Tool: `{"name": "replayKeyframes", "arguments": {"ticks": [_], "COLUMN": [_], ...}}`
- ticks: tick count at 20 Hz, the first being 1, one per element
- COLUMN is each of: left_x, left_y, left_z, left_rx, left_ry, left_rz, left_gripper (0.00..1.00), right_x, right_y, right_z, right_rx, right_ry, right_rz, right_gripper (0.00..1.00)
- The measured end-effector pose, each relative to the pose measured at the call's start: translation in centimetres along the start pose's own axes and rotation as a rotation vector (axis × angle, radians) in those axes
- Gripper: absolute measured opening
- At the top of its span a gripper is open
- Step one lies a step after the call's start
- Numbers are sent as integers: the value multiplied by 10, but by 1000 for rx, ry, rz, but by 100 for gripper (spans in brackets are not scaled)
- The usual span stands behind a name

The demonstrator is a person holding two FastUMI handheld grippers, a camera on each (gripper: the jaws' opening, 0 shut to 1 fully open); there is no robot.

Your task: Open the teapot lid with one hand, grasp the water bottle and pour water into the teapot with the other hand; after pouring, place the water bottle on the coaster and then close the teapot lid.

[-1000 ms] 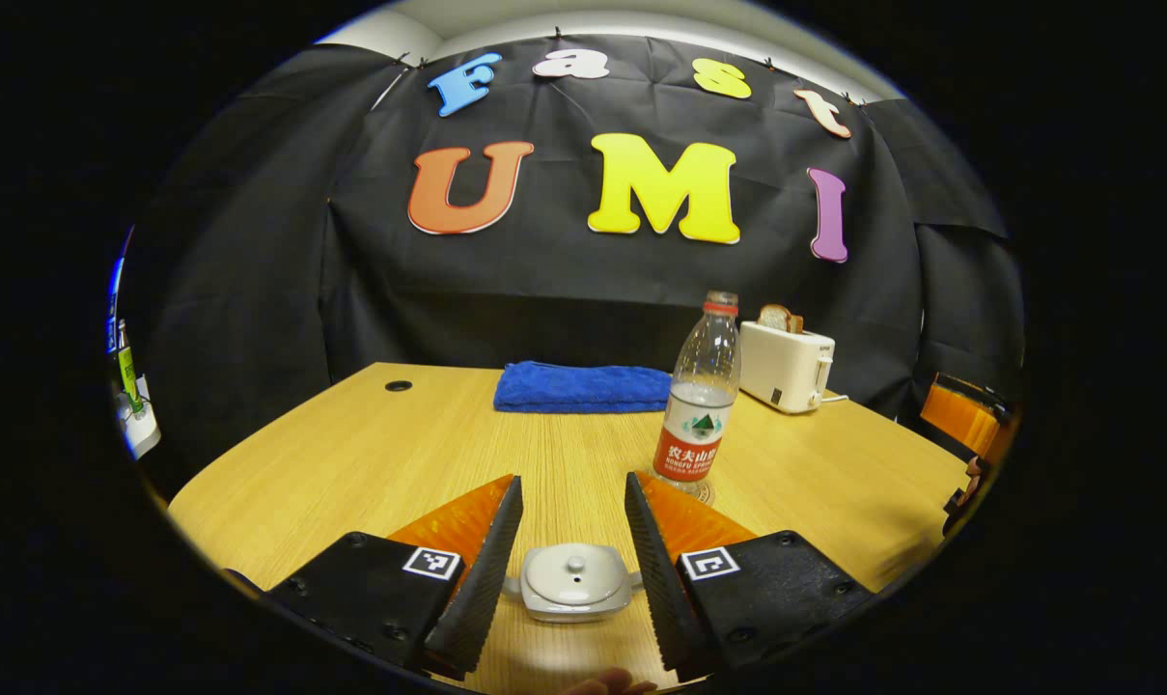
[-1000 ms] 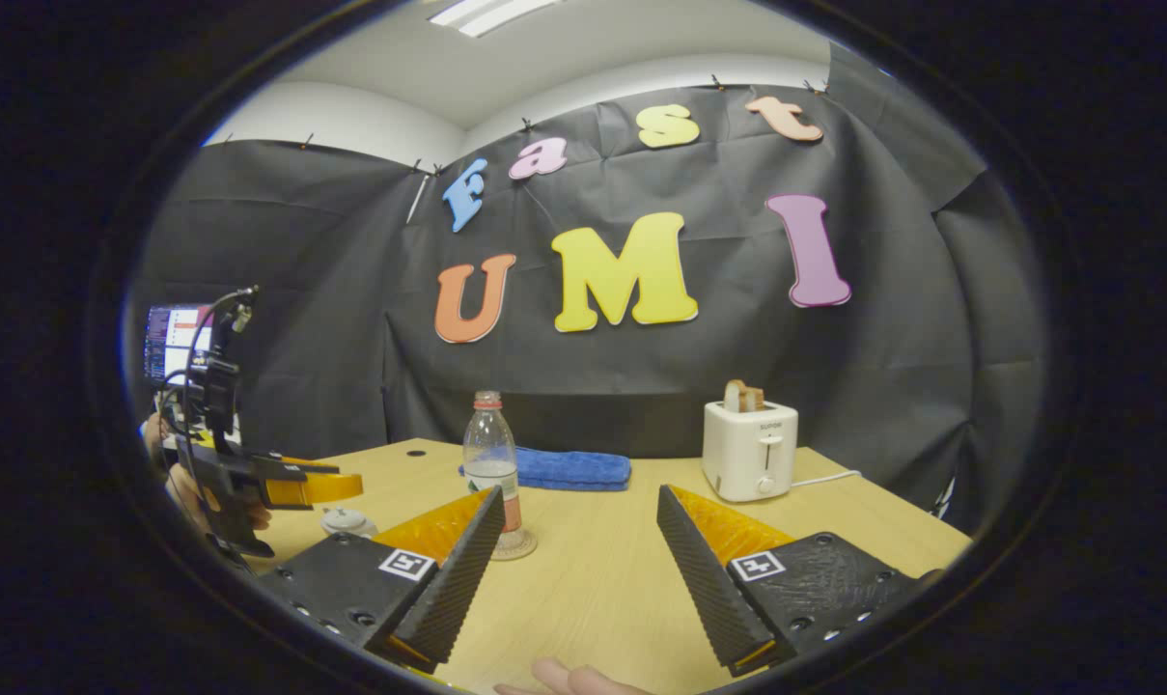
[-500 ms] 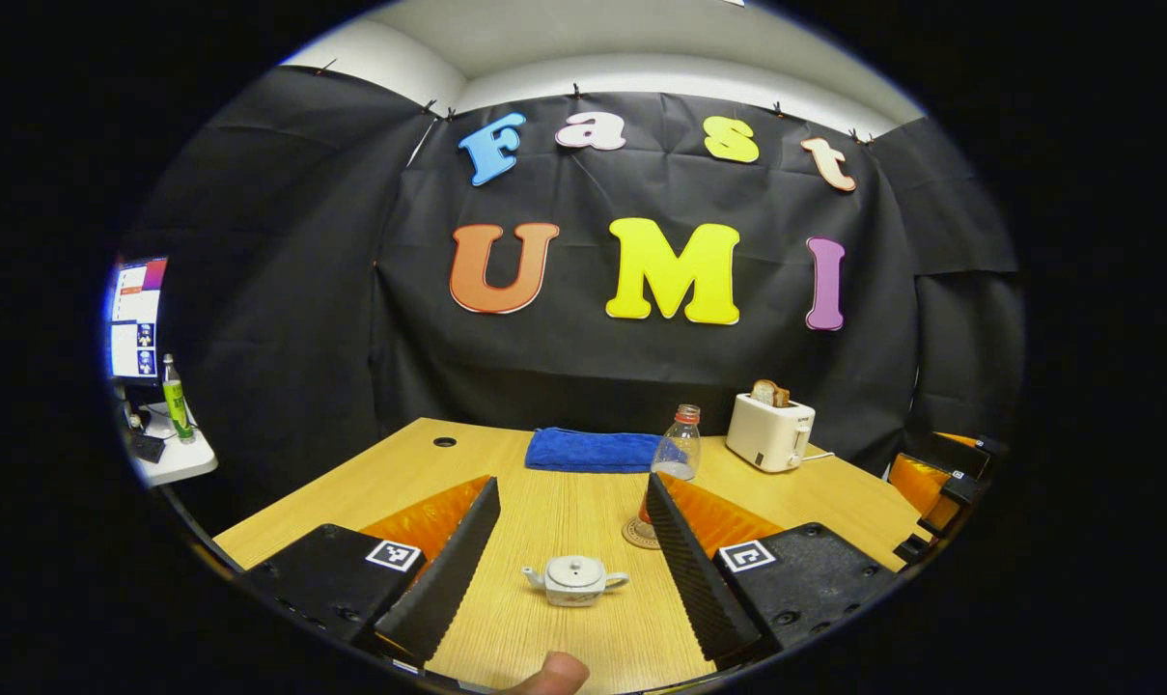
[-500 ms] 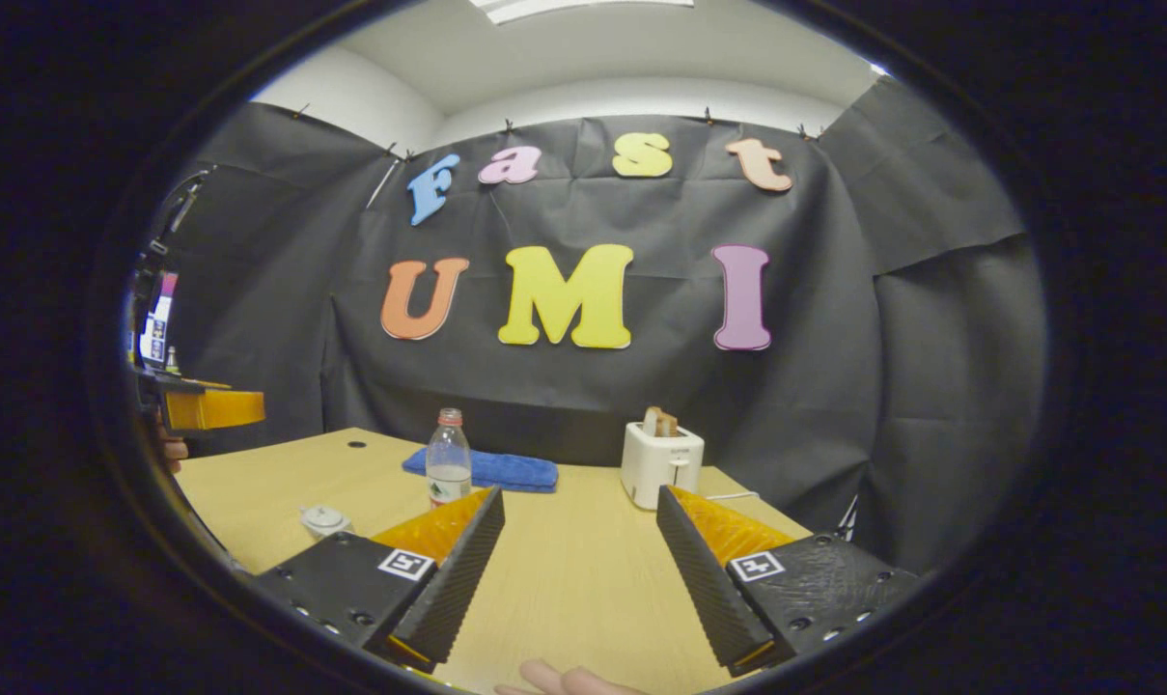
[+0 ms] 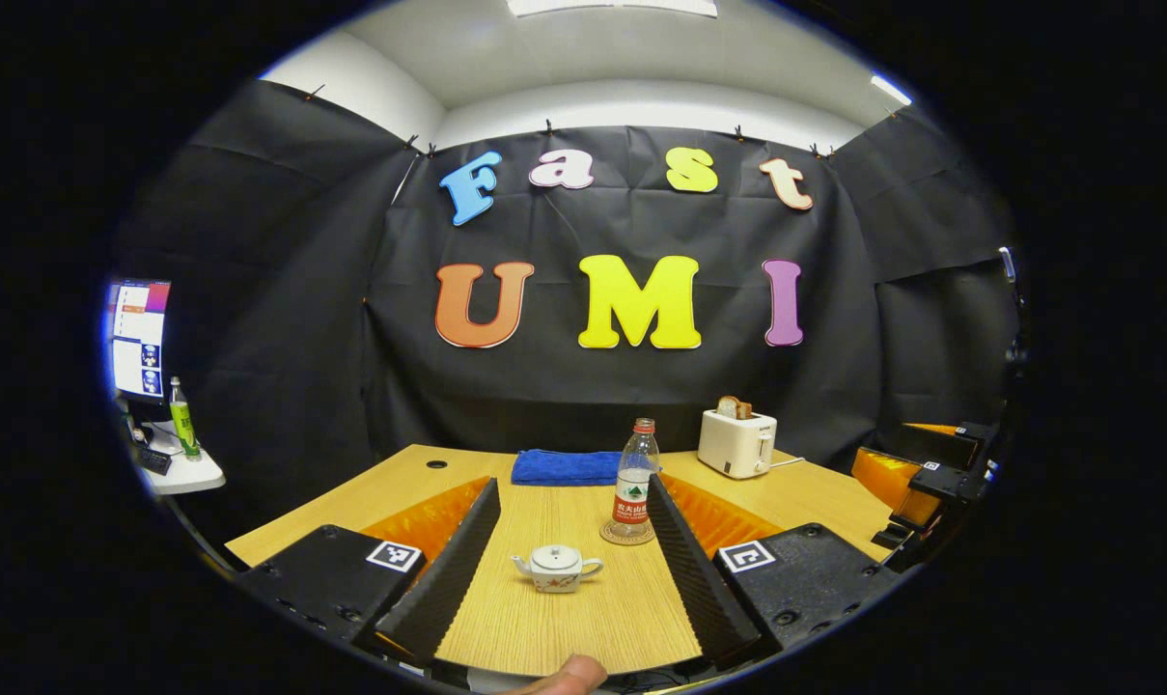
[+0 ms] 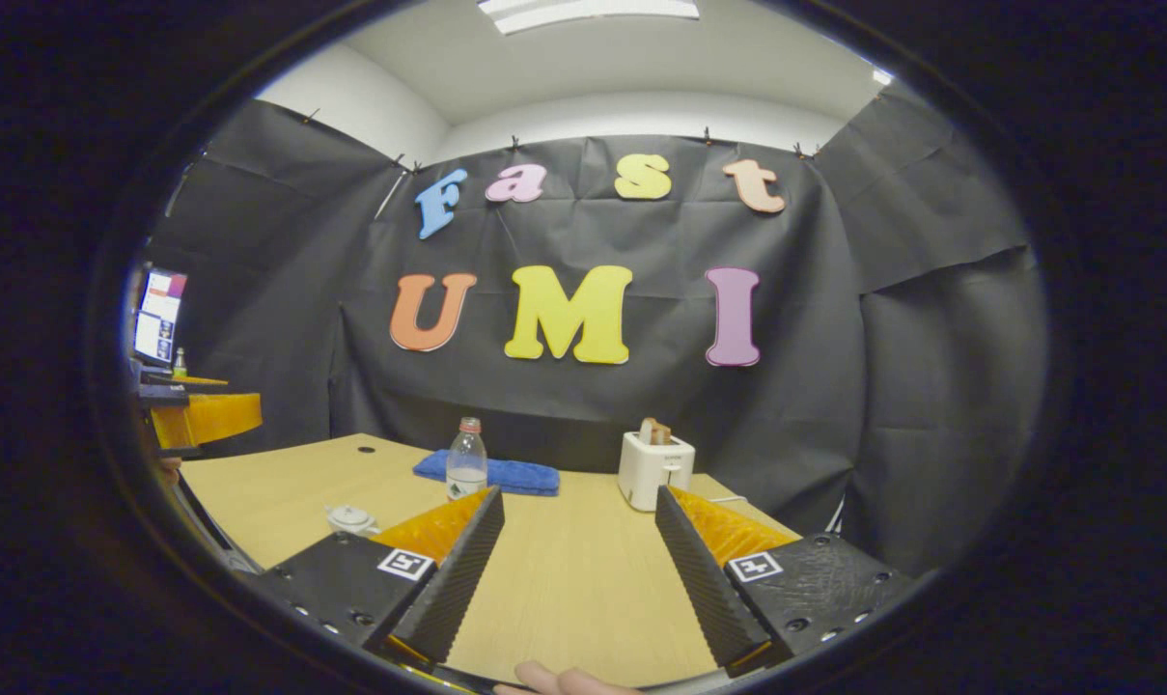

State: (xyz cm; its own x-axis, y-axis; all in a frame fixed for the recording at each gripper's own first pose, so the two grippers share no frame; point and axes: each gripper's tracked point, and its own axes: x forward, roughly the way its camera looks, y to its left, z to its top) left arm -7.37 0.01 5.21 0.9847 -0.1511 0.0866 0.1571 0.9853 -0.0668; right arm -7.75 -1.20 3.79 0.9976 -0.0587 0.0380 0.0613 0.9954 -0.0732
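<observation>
A: Where both views are compared, how are the two tools seen to be held?

B: The left hand-held gripper (image 5: 569,541) is seen with its fingers spread wide and nothing gripped between them; the right hand-held gripper (image 6: 578,555) is likewise held apart and empty. Both are kept back at the near edge of the bench (image 5: 786,492).

A: And where is the teapot found?

B: The teapot (image 5: 555,568) is seen on the bench in the left gripper view, framed between the two fingers but well ahead of them, with its lid (image 5: 555,556) seated on top. Just behind it and slightly to the right, the water bottle (image 5: 634,480) is stood upright on the coaster (image 5: 626,534), its cap fitted.

A: What else is laid out?

B: A blue cloth (image 5: 565,467) is folded at the far edge, and a toaster (image 5: 735,444) with a slice of bread in it is placed to the right of the bottle. In the right gripper view the teapot is seen at the far left.
</observation>
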Motion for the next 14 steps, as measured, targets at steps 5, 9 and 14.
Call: {"name": "replayKeyframes", "arguments": {"ticks": [5,9,14], "left_x": [7,11,9], "left_y": [-7,-10,-14], "left_z": [-16,-26,-25], "left_rx": [-21,37,40], "left_ry": [30,53,45], "left_rz": [-24,-20,-24], "left_gripper": [96,96,96], "right_x": [6,9,8], "right_y": [1,-7,-9], "right_z": [-10,-13,-12], "right_rx": [32,45,40], "right_ry": [7,14,10], "right_rz": [9,1,-4], "right_gripper": [95,95,96]}}
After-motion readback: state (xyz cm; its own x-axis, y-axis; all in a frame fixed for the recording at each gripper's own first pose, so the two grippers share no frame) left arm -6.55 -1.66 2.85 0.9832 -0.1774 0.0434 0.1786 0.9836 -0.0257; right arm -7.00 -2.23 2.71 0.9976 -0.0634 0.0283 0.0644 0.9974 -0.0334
